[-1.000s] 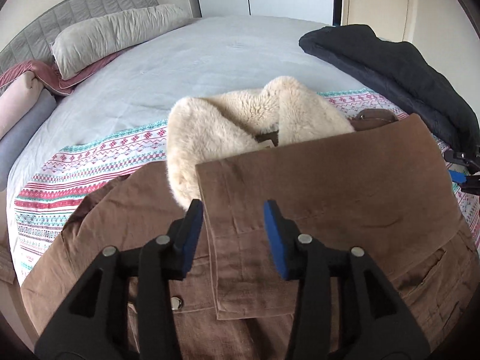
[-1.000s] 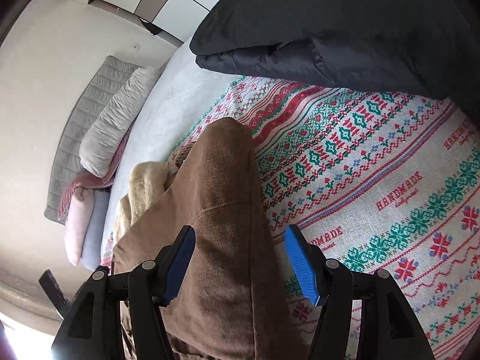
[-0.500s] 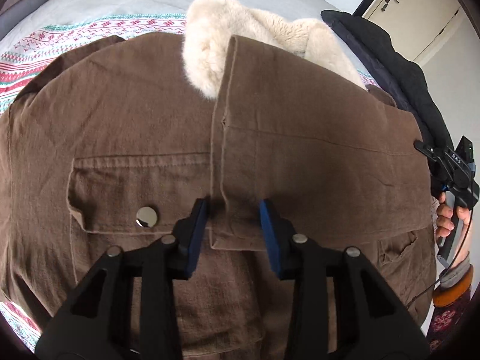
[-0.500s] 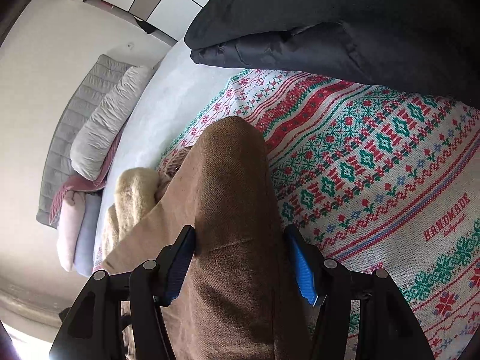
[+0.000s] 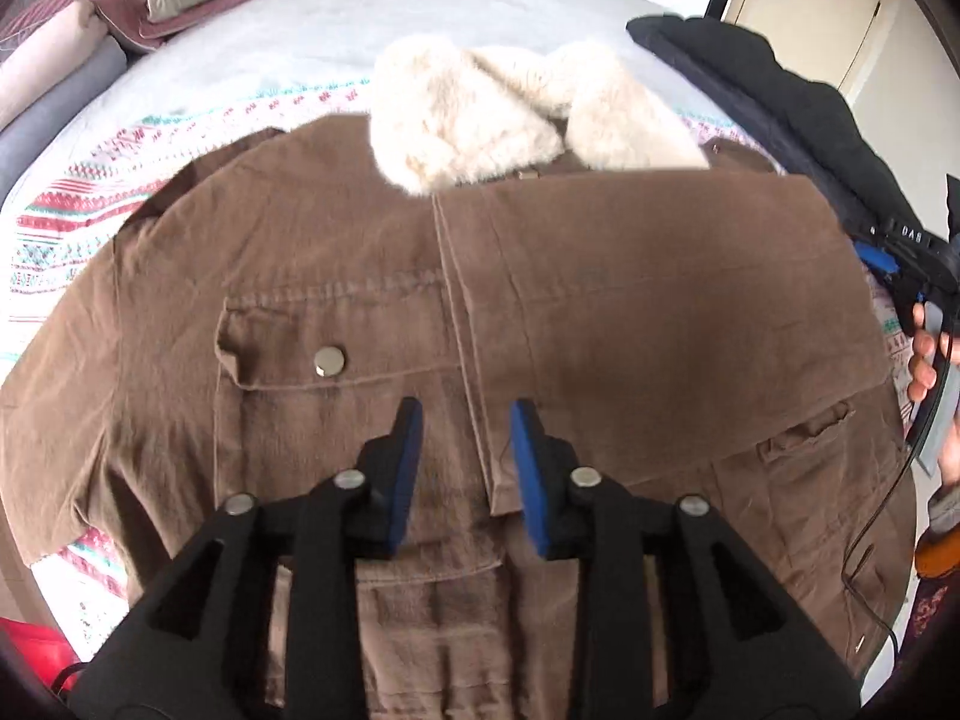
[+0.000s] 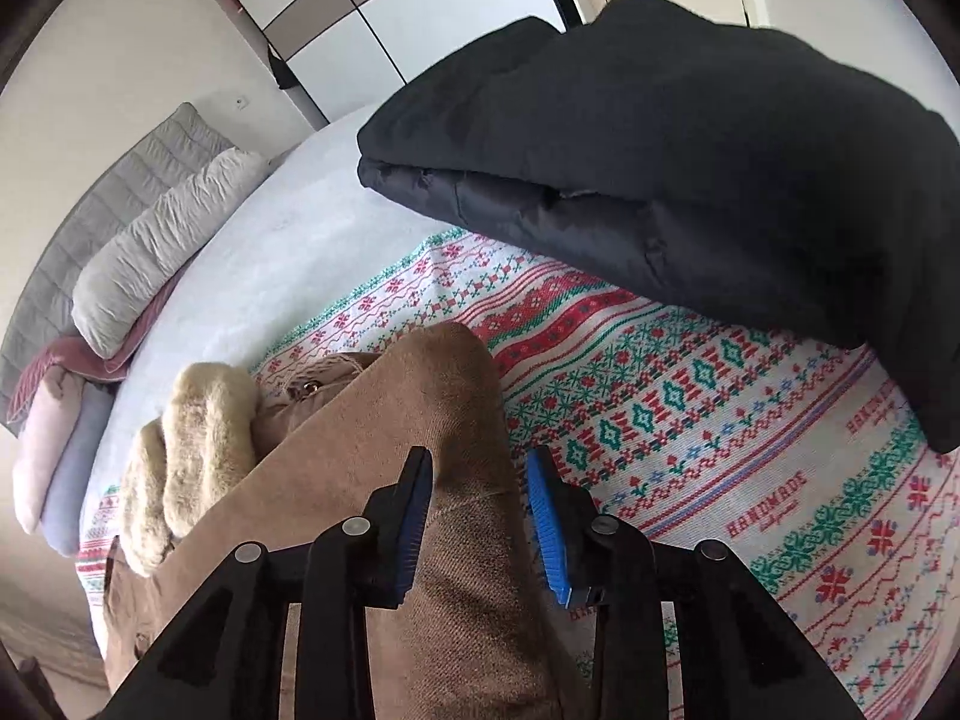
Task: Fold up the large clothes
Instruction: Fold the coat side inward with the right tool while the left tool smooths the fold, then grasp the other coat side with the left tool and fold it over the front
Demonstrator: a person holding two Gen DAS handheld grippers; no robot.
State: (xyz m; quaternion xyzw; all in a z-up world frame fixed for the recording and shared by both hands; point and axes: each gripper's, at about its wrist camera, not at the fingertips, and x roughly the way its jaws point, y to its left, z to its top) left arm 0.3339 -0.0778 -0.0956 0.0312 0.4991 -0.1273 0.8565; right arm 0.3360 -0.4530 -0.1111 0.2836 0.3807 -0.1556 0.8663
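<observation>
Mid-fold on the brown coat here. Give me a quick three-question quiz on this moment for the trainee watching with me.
1. True or false: the brown jacket has its right sleeve folded across the chest.
2. Multiple choice: what lies on the bed beyond the right gripper? A) a black jacket, folded B) a stack of towels C) a laptop
3. Fill in: the left gripper is open above the sleeve's ____ end.

Key:
1. True; the sleeve lies flat over the front, below the cream fur collar.
2. A; the black jacket rests partly on the patterned blanket.
3. Cuff; the sleeve's edge runs between the blue pads.
</observation>
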